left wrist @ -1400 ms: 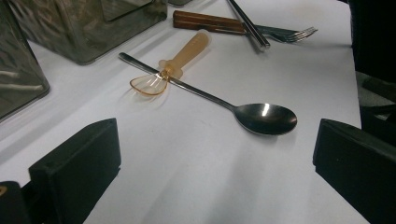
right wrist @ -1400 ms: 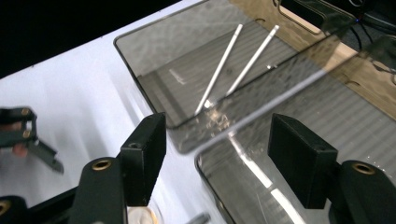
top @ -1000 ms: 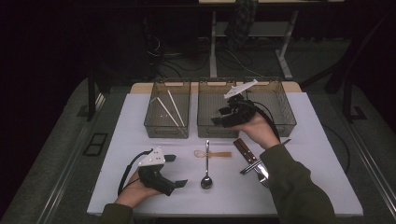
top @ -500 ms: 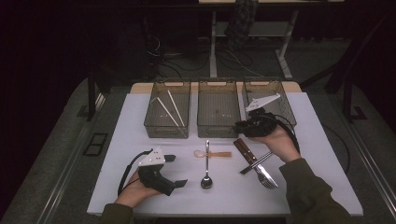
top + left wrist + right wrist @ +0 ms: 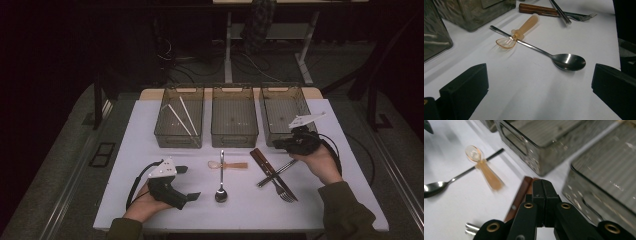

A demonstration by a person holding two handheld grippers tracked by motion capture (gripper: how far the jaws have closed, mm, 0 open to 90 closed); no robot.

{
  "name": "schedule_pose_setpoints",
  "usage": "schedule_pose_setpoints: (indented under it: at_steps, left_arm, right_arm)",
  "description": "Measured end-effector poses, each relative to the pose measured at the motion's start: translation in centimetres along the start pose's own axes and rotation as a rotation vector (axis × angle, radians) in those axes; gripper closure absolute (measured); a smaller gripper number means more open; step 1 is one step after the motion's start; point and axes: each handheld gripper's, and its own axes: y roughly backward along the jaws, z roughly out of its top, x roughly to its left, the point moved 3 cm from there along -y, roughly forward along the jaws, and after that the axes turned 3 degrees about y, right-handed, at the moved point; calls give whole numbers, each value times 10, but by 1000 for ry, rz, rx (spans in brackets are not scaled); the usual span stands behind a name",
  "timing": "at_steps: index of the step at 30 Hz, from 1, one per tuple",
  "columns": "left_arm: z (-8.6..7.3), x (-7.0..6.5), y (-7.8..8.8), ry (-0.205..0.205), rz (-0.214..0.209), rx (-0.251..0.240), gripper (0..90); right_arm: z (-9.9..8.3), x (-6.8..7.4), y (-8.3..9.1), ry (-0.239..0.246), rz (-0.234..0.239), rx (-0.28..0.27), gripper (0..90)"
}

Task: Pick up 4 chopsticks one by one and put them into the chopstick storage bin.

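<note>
Dark floor and cables lie behind a white table (image 5: 150,150) where a person sits with a claw tool in each hand. Three see-through bins stand in a row at the far side. The left bin (image 5: 179,122) has two white sticks (image 5: 181,119) in it. The middle bin (image 5: 234,120) and the right bin (image 5: 284,112) look bare, though the dim light makes it hard to be sure.

A second ago the right gripper (image 5: 543,187) was over the middle bin with its jaws apart. It has since swung to the right and come down, and now sits by the near corner of the right bin, just above the wooden-handled knife (image 5: 263,162). Its jaws have just been closing, and they are now pressed flat together with nothing between them. So I think it is done at the middle bin and is going for the next thing, most likely the knife or the fork (image 5: 280,176) that lies crossed with it. It will have to spread its jaws first.

The left gripper (image 5: 539,86) rests on the table near the front edge, its jaws spread wide and holding nothing. It has not moved. Just ahead of it lies the metal spoon (image 5: 544,52), with its handle resting across a little orange plastic spoon (image 5: 520,32).
</note>
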Motion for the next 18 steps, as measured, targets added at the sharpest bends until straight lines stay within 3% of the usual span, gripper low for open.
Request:
schedule_pose_setpoints:
  at_steps: [6, 13, 18]
  left_arm:
    - [0, 0, -1, 1, 0, 5, 0]
    - [-1, 1, -2, -1, 5, 12, 0]
    - [-1, 1, -2, -2, 6, 17, 0]
  right_arm:
    - [-28, -20, 6, -52, -70, 15, 896]
    - [-52, -49, 7, -75, -199, 95, 896]
    - [-67, -64, 5, -125, -231, 120, 896]
